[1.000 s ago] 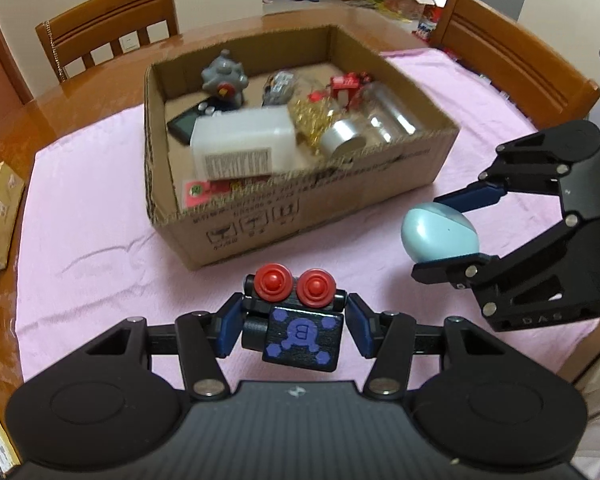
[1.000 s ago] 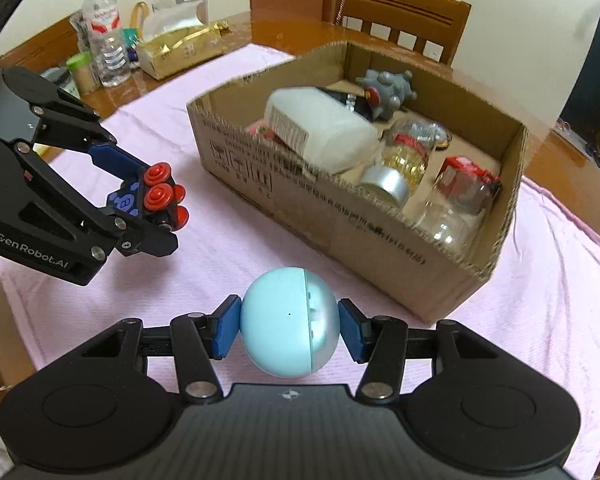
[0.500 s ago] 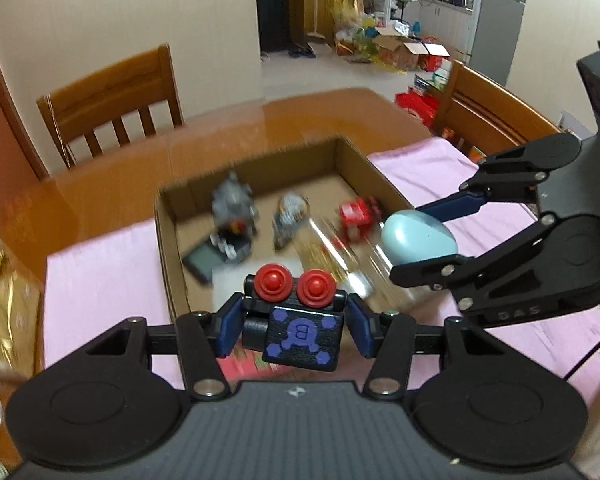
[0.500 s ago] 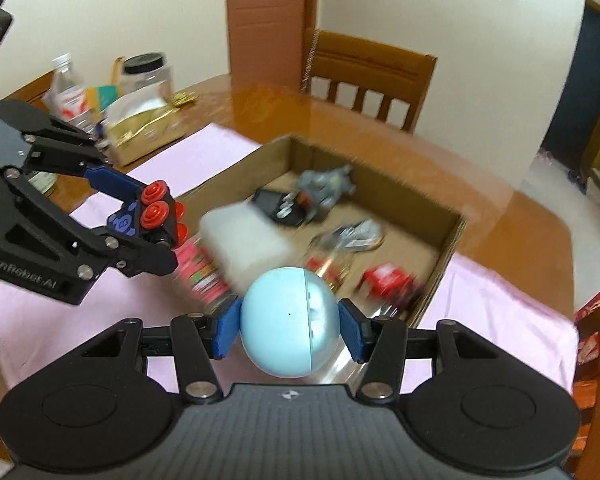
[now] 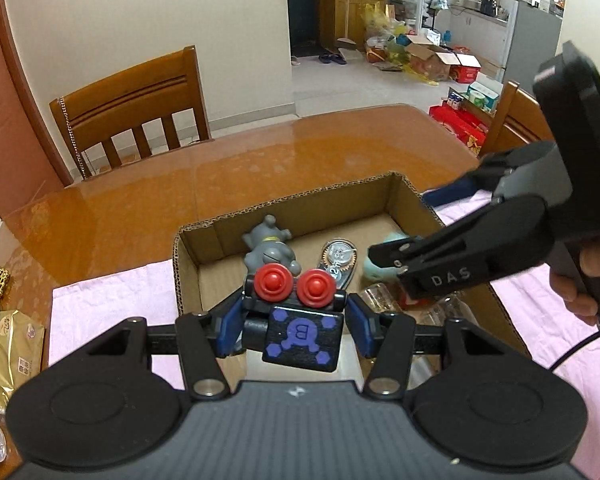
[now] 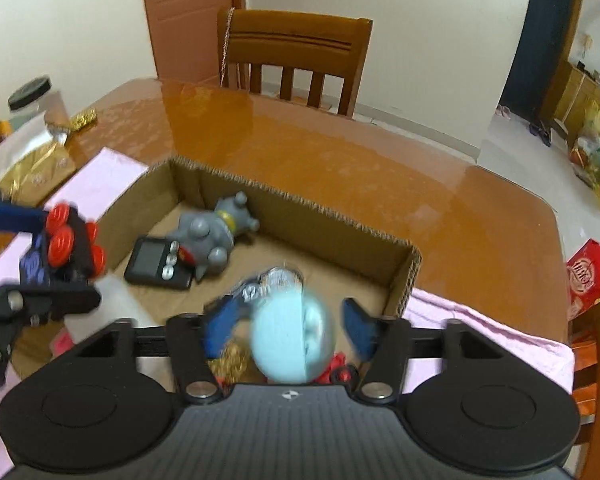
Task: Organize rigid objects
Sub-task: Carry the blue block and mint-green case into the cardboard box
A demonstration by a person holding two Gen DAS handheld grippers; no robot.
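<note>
Landmark for this entry: the cardboard box [image 5: 396, 196] on the pink cloth [image 5: 112, 300].

Left gripper [image 5: 296, 326]: fingers closed on a black toy block [image 5: 302, 338] with red knobs and a purple letter B, gripped on both sides and hanging above the box's near end.

Right gripper [image 6: 288, 334]: fingers spread apart. The pale blue egg-shaped ball [image 6: 292, 338] sits between them, blurred, with a gap on its right side; whether the left finger touches it cannot be told. Judged to be in release over the box's right half.

Contents below: a grey toy figure [image 6: 216, 236] at the far wall, a small black timer [image 6: 156, 264] beside it, a round glass piece [image 5: 338, 258] and a clear bottle [image 5: 380, 298] towards the right.

Risks noted:
- The ball is smooth and round. Landing on glass, it may bounce or roll, and the near right corner is low enough for it to escape onto the cloth.
- Impact could chip the glass items.
- Both grippers crowd the same opening; the right one lies just beside the block, so a sideways move by either may knock it loose.
- The block, if let go from this height, could tumble onto the timer.
</note>
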